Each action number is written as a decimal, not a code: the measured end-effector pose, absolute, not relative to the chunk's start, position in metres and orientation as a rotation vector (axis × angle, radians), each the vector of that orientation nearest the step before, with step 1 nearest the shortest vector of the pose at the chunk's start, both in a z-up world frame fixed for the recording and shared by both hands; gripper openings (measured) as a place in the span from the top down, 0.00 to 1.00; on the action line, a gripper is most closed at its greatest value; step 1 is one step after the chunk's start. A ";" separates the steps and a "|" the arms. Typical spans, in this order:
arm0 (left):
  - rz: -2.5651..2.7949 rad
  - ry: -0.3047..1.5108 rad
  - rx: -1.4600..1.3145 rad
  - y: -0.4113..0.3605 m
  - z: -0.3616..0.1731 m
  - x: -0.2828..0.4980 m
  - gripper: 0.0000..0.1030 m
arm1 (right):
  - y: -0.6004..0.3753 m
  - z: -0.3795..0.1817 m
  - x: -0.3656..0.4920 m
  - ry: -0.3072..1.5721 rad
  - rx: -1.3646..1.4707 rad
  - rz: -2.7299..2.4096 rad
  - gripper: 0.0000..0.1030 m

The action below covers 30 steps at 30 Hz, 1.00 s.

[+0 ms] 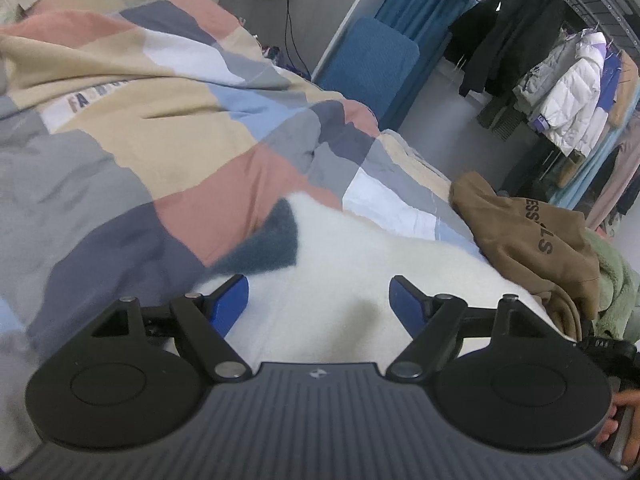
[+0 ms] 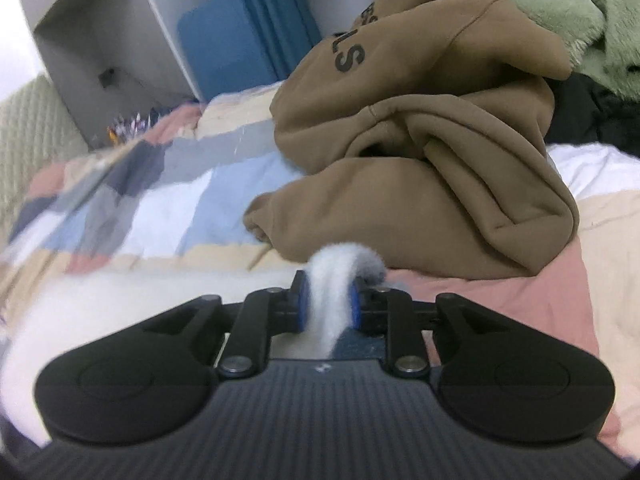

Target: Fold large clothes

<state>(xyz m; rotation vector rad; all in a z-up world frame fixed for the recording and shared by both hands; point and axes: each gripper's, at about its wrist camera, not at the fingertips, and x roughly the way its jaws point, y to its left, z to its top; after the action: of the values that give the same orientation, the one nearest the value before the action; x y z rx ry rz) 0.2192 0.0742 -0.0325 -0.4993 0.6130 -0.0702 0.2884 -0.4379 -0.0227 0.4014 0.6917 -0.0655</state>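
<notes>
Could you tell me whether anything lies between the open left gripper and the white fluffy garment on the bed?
Nothing visible does. The left gripper hangs with its jaws open directly over the white fluffy garment, with only bare fabric between its fingers. The brown hoodie lies off to the side. The right gripper already pinches a fold.

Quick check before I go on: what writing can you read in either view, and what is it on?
"ESS...LS", middle letters lost in a fold: brown hoodie, left wrist view.
"...ALS", earlier letters creased out of sight: same brown hoodie, right wrist view.
"FA...", rest blurred: patchwork duvet.
Nothing else is legible.
</notes>
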 end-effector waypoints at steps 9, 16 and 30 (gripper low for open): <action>-0.184 0.589 -0.659 0.076 -0.018 0.163 0.21 | -0.440 0.014 0.251 0.612 0.529 -0.086 0.40; -0.228 0.608 -0.786 0.075 -0.027 0.149 0.20 | -0.413 0.045 0.189 0.495 0.587 0.009 0.30; -0.273 0.725 -0.982 0.059 -0.070 0.168 0.11 | -0.345 0.011 0.177 0.605 0.793 0.269 0.00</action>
<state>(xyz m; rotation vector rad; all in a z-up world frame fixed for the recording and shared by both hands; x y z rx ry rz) 0.1684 0.0588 -0.0704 -0.9825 0.7250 -0.2732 0.1771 -0.3450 0.0107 0.7929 0.6049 0.2689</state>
